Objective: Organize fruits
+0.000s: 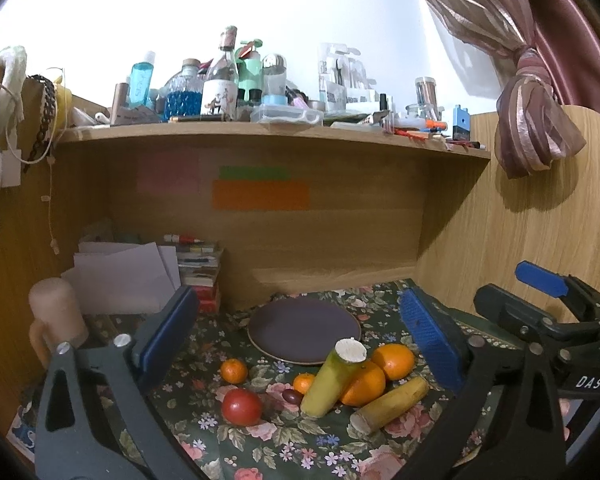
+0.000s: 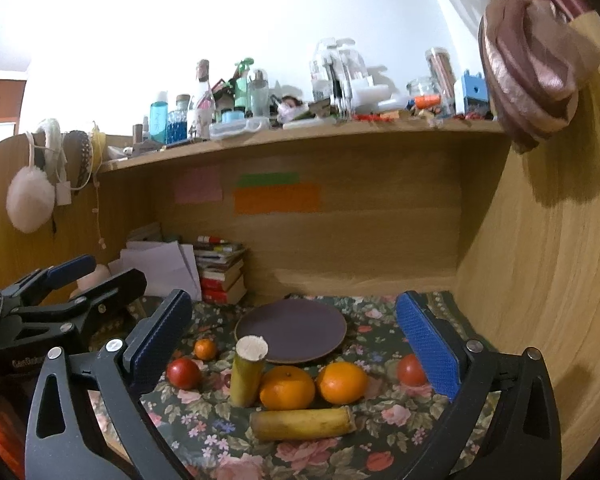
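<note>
A dark round plate (image 1: pixel 303 329) (image 2: pixel 291 329) lies empty on the floral cloth (image 1: pixel 260 444). In front of it lie two large oranges (image 1: pixel 393 361) (image 2: pixel 342 383) (image 2: pixel 287 387), two small tangerines (image 1: pixel 233 371) (image 1: pixel 303 383) (image 2: pixel 205 349), red tomatoes (image 1: pixel 241 406) (image 2: pixel 183 373) (image 2: pixel 411 369), a dark date (image 1: pixel 291 396) and two yellow-green cane pieces (image 1: pixel 334 380) (image 1: pixel 390 405) (image 2: pixel 247 372) (image 2: pixel 303 424). My left gripper (image 1: pixel 300 344) is open and empty above the fruit. My right gripper (image 2: pixel 296 344) is open and empty too; it shows at the right of the left view (image 1: pixel 540 308).
A wooden desk hutch surrounds the cloth, with a cluttered shelf (image 1: pixel 260 130) of bottles overhead. Stacked books (image 2: pixel 220 276) and papers (image 1: pixel 120 280) sit back left, with a pale mug (image 1: pixel 56 316) at the left. A wooden side panel (image 2: pixel 540 280) and tied curtain (image 1: pixel 532 120) stand right.
</note>
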The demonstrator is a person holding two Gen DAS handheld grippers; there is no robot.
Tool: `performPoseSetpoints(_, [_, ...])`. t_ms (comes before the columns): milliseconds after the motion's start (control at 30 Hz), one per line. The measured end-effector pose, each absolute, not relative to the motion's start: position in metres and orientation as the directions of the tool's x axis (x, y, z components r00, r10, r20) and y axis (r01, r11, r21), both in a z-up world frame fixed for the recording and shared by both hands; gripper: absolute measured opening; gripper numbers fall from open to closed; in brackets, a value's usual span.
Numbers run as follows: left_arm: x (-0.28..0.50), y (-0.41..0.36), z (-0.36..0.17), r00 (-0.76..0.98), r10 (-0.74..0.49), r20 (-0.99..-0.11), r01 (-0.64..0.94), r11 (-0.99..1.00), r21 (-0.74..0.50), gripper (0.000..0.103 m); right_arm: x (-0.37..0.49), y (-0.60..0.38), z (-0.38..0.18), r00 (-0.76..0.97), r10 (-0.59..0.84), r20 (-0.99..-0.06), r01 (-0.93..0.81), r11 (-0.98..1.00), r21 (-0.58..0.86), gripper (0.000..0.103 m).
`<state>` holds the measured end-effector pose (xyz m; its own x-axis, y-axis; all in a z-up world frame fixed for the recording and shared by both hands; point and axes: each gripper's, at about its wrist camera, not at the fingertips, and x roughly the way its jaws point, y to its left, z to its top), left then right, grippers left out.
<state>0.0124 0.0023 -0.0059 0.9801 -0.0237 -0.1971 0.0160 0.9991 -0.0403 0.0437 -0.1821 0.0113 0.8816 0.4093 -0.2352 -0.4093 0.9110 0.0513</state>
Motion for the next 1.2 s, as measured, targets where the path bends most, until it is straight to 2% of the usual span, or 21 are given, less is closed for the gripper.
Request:
performPoseSetpoints(67, [0.016,0.002,-0.009,0.977,-0.022,-0.210,0.015,0.999,-0.038,0.090,0.049,-0.183,0.007,0.870,0.418,-0.261,-0.417,0.907,0.065,0.090])
performPoseSetpoints(167, [0.023,0.004,-0.016,0.970,-0.029,-0.243,0.020,0.999,-0.039,0.084,0.059,-0.183,-0.005,0.848,0.425,-0.317,-0.422,0.903,0.083,0.083])
performPoseSetpoints(267, [0.032,0.005,-0.027,0.957,-0.032,-0.289,0.023,0.999,-0.034,0.073,0.068,-0.179,-0.021,0.822,0.428,-0.376,-0.430,0.899,0.084,0.080])
performPoseSetpoints(533, [0.052,0.015,-0.069,0.904,-0.044,-0.426,0.027,0.999,-0.046,0.070,0.090,-0.164,-0.075,0.727,0.407,-0.553,-0.439,0.895,0.081,0.080])
performPoseSetpoints(600, [0.055,0.016,-0.078,0.891,-0.045,-0.452,0.026,0.999,-0.048,0.070,0.095,-0.159,-0.085,0.704,0.394,-0.591,-0.442,0.894,0.070,0.081])
performPoseSetpoints(733, [0.064,0.018,-0.097,0.856,-0.064,-0.513,0.041,0.998,-0.055,0.070,0.103,-0.152,-0.103,0.680,0.359,-0.639,-0.431,0.901,0.047,0.094])
performPoseSetpoints(867, [0.073,0.014,-0.110,0.825,-0.089,-0.558,0.064,0.996,-0.065,0.070,0.109,-0.145,-0.112,0.683,0.321,-0.657,-0.414,0.910,0.015,0.102])
performPoseSetpoints(1000, [0.084,0.009,-0.117,0.804,-0.116,-0.583,0.093,0.993,-0.070,0.070,0.111,-0.142,-0.117,0.705,0.273,-0.654,-0.396,0.917,-0.044,0.103])
performPoseSetpoints(1200, [0.103,-0.002,-0.128,0.778,-0.141,-0.613,0.127,0.990,-0.067,0.070,0.114,-0.150,-0.117,0.691,0.294,-0.661,-0.408,0.913,-0.020,0.103])
